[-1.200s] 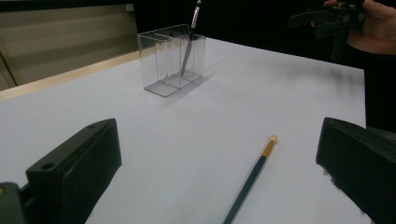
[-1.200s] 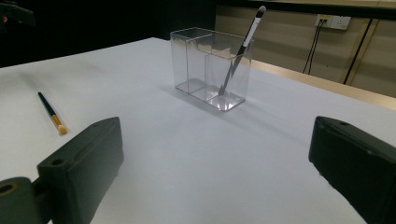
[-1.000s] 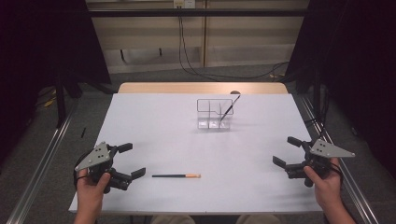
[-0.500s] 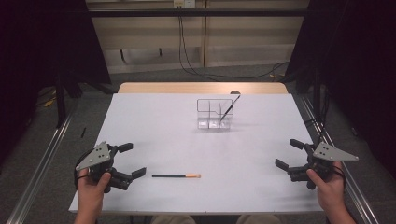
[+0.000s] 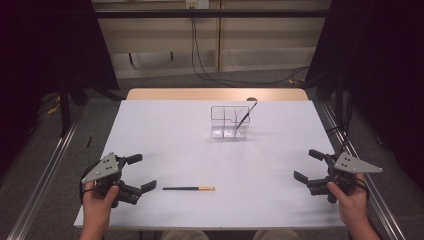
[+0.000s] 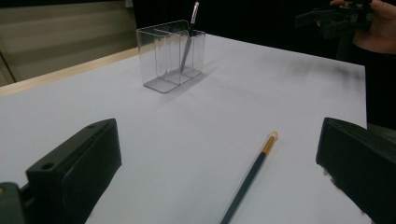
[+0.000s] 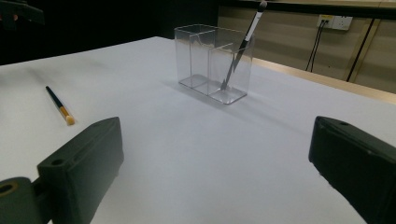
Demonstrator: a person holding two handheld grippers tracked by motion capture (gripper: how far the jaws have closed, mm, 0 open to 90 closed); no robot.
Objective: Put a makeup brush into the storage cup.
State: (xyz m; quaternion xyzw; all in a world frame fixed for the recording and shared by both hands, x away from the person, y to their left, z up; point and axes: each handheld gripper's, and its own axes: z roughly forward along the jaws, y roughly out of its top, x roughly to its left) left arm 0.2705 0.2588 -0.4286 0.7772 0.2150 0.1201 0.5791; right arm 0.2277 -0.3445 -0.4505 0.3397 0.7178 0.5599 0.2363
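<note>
Organizer [image 5: 229, 121], clear plastic with several compartments, stands toward the far middle of the white table [image 5: 170, 130]; 1 dark brush [image 5: 246, 115] leans in its right-hand compartment, tip tilted up and to the right past the rim. A second brush [image 5: 188, 188], dark-handled with a pale orange end pointing right, lies flat near the front edge, well apart from the organizer and with bare tabletop between them. The left gripper [image 5: 139, 173] hovers just left of that lying brush, jaws spread wide and holding nothing; in the left gripper view the brush [image 6: 250, 175] lies between the 2 jaws without touching either. The right gripper [image 5: 309, 165] sits near the right front edge, jaws likewise wide apart and empty.
</note>
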